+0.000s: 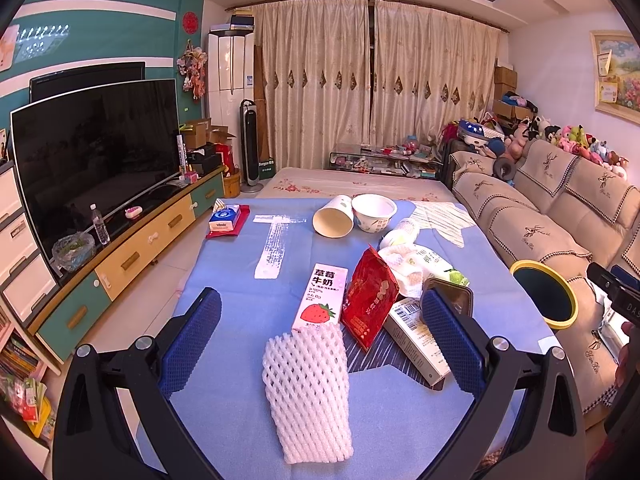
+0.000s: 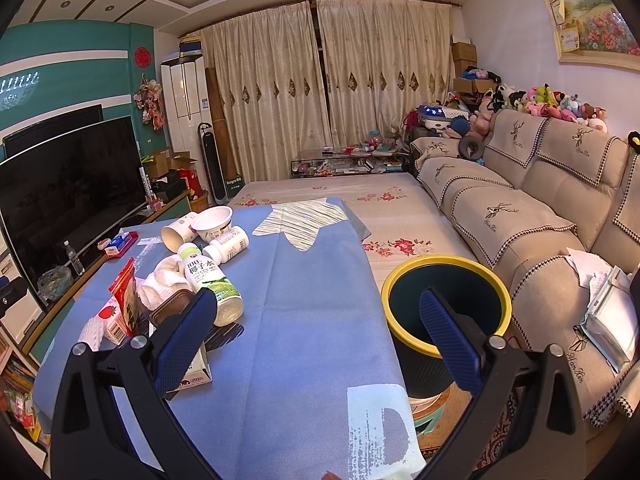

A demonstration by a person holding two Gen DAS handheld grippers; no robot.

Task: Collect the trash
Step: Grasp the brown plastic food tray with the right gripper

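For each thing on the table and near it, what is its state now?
left tongs: open, empty
right tongs: open, empty
foam net: lying flat
strawberry milk carton: lying flat
paper cup: tipped on its side
white bowl: upright
coconut water bottle: lying down
bin: upright, open-topped

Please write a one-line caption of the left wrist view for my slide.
Open left gripper above a foam net, milk carton and red bag on the blue table.

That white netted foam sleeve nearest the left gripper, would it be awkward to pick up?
The foam sleeve looks hollow and mesh-like, so it is probably very light and would squash flat between the left gripper fingers. Lying limp on the blue cloth, it seems unlikely to roll.
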